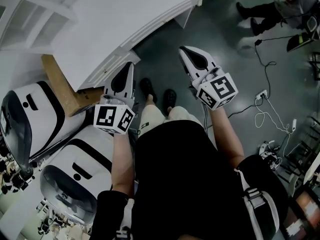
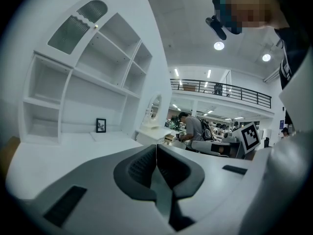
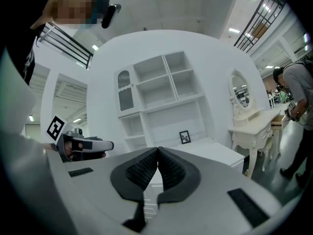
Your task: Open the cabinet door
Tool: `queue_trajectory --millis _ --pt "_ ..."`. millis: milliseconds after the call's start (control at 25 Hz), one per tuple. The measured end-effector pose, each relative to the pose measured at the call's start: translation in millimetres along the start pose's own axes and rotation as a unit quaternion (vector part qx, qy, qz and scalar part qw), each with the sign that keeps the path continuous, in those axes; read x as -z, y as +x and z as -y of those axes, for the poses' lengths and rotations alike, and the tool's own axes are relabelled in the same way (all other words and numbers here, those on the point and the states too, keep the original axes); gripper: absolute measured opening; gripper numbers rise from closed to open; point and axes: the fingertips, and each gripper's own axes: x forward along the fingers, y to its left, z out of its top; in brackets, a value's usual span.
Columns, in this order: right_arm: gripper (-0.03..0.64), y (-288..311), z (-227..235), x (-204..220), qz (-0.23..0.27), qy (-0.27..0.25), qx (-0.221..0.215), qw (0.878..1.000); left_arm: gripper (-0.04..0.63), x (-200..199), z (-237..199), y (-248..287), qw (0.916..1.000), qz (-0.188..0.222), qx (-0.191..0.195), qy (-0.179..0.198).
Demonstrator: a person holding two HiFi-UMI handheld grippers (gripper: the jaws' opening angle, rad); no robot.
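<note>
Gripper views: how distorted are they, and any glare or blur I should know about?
Left gripper view: strong fisheye, the white shelf unit bows, ceiling lights flare. Right gripper view: same bowing, dark corners, picture frame sharp. Head view: dim, low contrast, no motion blur.

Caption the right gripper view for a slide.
Shut tongs face a white shelf unit with a small framed picture.

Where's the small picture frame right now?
Right gripper view, centre: the picture frame stands at the back of the white desk top, under the open shelves.
</note>
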Motion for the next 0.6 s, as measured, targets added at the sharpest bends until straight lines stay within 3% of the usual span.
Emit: queue_trajectory --millis 600 --pt "0.018 71.4 33.1 42.4 -0.036 0.001 0.071 0.997 0.023 10.1 -63.8 69.2 0.9971 -0.033 0.069 -0.002"
